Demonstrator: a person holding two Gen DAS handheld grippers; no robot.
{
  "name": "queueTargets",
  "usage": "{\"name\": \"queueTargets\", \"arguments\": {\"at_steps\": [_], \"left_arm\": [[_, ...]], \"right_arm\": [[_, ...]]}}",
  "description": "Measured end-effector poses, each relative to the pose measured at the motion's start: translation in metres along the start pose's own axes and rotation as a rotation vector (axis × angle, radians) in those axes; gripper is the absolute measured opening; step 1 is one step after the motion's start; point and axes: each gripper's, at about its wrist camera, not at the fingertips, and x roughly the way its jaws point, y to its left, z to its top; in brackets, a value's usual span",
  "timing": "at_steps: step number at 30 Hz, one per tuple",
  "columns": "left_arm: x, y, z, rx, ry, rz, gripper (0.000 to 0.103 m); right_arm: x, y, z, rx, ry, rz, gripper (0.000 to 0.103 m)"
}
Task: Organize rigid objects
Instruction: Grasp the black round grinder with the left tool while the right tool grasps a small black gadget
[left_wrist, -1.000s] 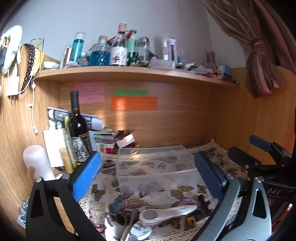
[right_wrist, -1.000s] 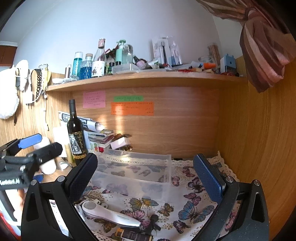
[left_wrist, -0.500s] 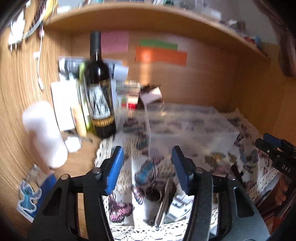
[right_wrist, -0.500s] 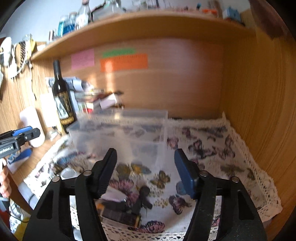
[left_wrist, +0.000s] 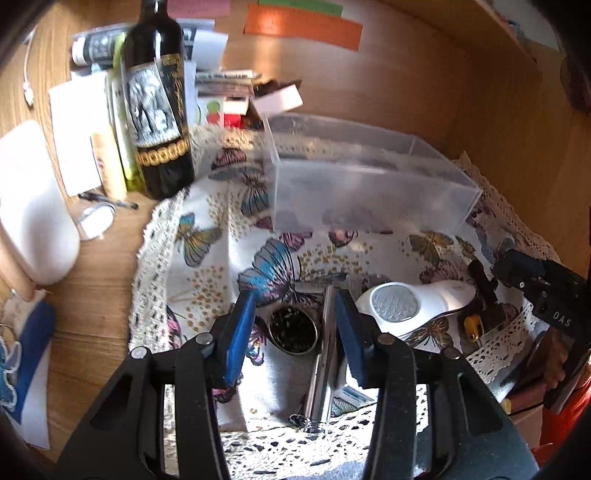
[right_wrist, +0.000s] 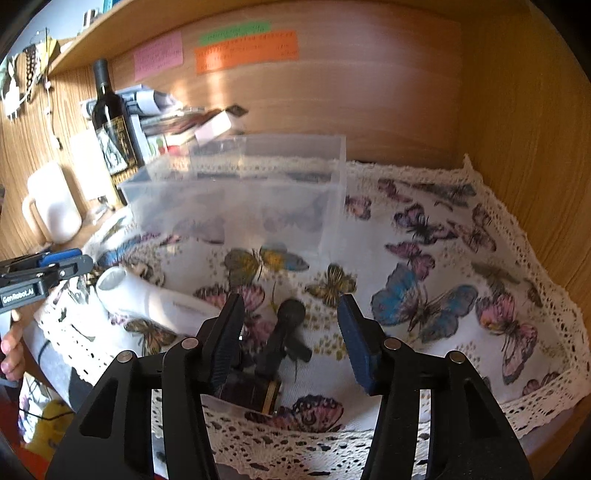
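Two grippers low over the butterfly cloth, both with jaws parted and gripping nothing. Left gripper around a small round tin and a metal strip, white handheld device just right. Right gripper above a black dropper bottle. Clear plastic box behind, beside a wine bottle.

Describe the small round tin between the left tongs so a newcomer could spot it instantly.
Start at the clear plastic box on the butterfly cloth, then come toward the cloth's near lace edge. The small round tin lies there between the left tongs, beside a slim metal bar. Unlike the white handheld device, it is open-topped with dark speckled contents.
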Motion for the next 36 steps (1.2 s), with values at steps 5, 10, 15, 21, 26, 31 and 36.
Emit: {"name": "queueTargets", "arguments": {"at_steps": [5, 10, 15, 21, 26, 31, 36], "left_arm": [[0.015, 0.006, -0.002, -0.010, 0.050, -0.005, 0.033], [0.015, 0.008, -0.004, -0.015, 0.044, -0.013, 0.032], [0.013, 0.010, -0.002, -0.022, 0.027, -0.001, 0.032], [0.001, 0.018, 0.004, -0.038, -0.015, 0.014, 0.032], [-0.004, 0.017, 0.007, -0.026, -0.037, 0.023, 0.032], [-0.006, 0.015, 0.007, -0.023, -0.047, 0.022, 0.032], [-0.007, 0.013, 0.007, -0.026, -0.052, 0.026, 0.032]], "right_arm": [[0.015, -0.001, -0.005, 0.000, 0.052, -0.023, 0.040], [0.023, -0.006, -0.003, 0.026, 0.080, 0.001, 0.039], [0.036, -0.003, 0.005, 0.007, 0.137, 0.055, 0.027], [0.038, 0.003, 0.002, -0.030, 0.156, 0.043, 0.021], [0.029, -0.001, -0.004, -0.013, 0.147, 0.003, 0.025], [0.023, -0.007, -0.008, -0.010, 0.149, -0.005, 0.037], [0.020, -0.010, -0.013, 0.009, 0.124, -0.010, 0.030]]}}
